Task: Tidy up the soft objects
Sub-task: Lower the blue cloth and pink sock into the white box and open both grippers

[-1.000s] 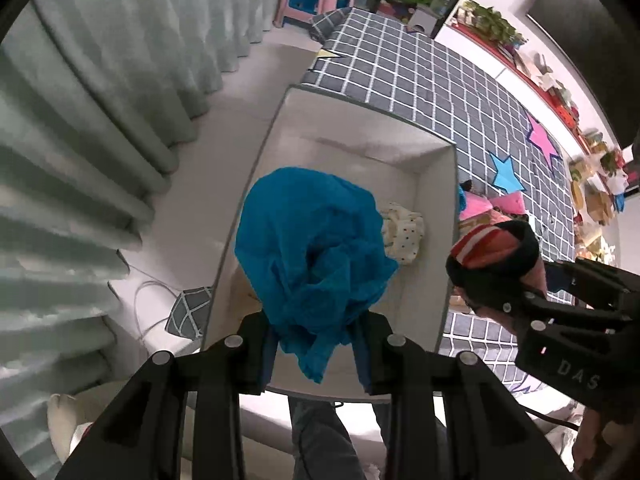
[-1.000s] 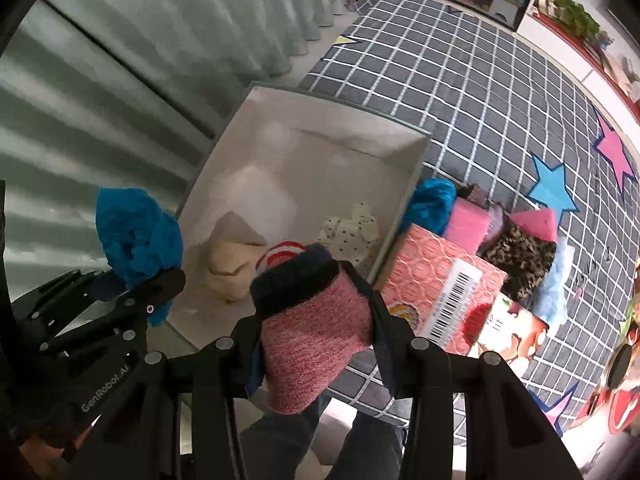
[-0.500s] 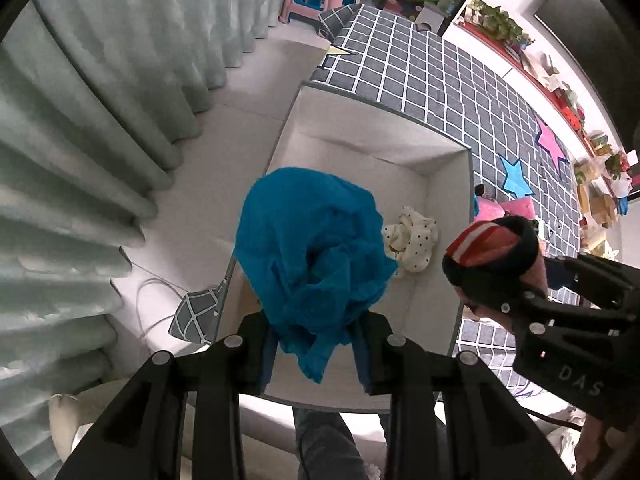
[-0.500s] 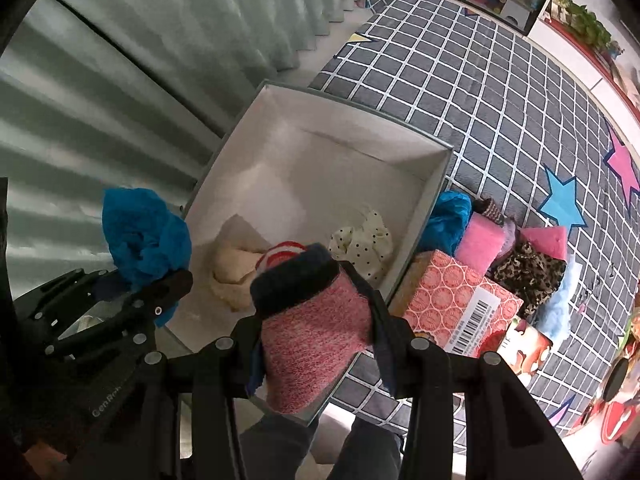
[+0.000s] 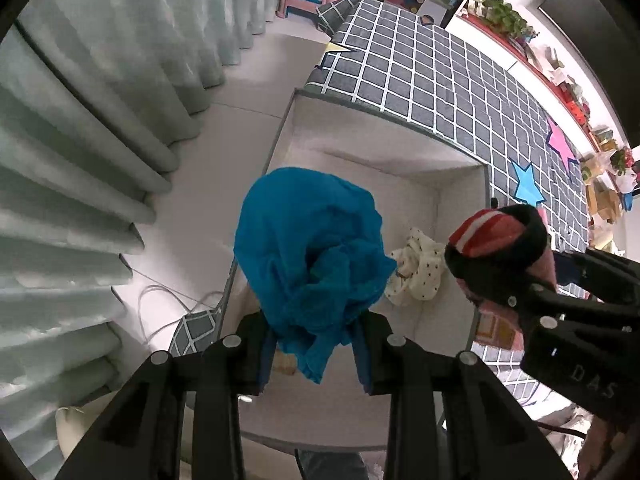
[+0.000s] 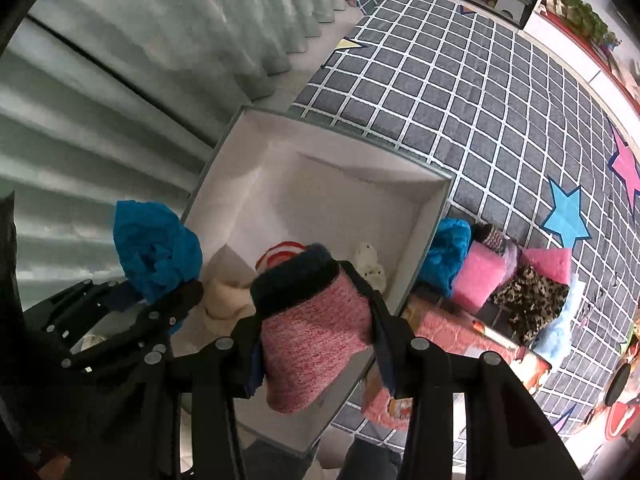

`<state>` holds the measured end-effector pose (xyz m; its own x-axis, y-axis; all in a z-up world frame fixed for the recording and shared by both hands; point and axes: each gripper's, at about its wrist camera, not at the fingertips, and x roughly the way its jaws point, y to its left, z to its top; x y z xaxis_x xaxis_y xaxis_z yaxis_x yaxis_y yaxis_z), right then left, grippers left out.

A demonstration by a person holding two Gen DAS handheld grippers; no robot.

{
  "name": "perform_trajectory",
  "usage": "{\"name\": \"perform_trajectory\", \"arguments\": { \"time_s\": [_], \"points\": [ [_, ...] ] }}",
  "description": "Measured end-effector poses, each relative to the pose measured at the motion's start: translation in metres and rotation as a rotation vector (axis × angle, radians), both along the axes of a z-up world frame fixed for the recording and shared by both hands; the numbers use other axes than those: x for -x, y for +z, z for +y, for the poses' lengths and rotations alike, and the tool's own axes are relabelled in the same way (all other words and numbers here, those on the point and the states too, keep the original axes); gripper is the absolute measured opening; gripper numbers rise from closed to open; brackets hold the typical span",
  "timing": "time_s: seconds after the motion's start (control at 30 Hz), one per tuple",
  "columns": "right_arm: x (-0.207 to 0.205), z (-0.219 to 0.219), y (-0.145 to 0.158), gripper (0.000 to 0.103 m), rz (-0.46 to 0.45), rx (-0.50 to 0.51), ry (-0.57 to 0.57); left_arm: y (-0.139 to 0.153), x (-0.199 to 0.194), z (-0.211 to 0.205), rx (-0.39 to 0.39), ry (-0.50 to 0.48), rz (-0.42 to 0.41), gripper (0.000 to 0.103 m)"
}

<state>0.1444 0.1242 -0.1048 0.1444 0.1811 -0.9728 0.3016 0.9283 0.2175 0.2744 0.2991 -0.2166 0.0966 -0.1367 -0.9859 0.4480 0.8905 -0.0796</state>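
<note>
My left gripper point(image 5: 314, 344) is shut on a crumpled blue cloth point(image 5: 308, 252), which hangs above the near left part of a white storage box point(image 5: 384, 156). My right gripper point(image 6: 316, 332) is shut on a pink knitted sock with a dark cuff point(image 6: 312, 320), held over the box's near right side point(image 6: 436, 216). That sock shows red and white stripes point(image 5: 490, 226) in the left wrist view. In the box lie a cream dotted cloth point(image 5: 418, 270) and a beige bundle point(image 6: 226, 298). The blue cloth point(image 6: 154, 246) appears at the left of the right wrist view.
Grey-green curtains point(image 5: 92, 128) hang left of the box. A grey checked mat with stars point(image 6: 500, 92) lies to the right. Beside the box sit a blue cloth point(image 6: 450, 250), pink items point(image 6: 480, 278), a leopard-print cloth point(image 6: 530, 304) and a red patterned package point(image 6: 444, 332). A cable point(image 5: 160, 304) lies on the floor.
Both grippers have drifted with their loads and sunk a little; the box has shifted right and looms larger in both views. Neither grip has changed.
</note>
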Motion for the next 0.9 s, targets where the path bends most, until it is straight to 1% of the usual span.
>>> {"name": "perform_trajectory", "arguments": {
  "time_s": [0.23, 0.37, 0.6, 0.9],
  "points": [
    [-0.015, -0.014, -0.007, 0.046, 0.015, -0.006, -0.021, -0.01, -0.02, -0.017, -0.018, -0.019, 0.0, 0.035],
    [-0.022, -0.021, -0.015, 0.046, 0.033, -0.009, -0.031, -0.018, -0.028, -0.024, -0.029, -0.024, 0.015, 0.035],
    [-0.029, -0.027, -0.023, 0.046, 0.048, -0.01, -0.04, -0.029, -0.033, -0.033, -0.048, -0.04, 0.038, 0.036],
    [-0.031, -0.033, -0.031, 0.046, 0.058, -0.02, -0.055, -0.036, -0.037, -0.038, -0.058, -0.038, 0.058, 0.037]
  ]
}}
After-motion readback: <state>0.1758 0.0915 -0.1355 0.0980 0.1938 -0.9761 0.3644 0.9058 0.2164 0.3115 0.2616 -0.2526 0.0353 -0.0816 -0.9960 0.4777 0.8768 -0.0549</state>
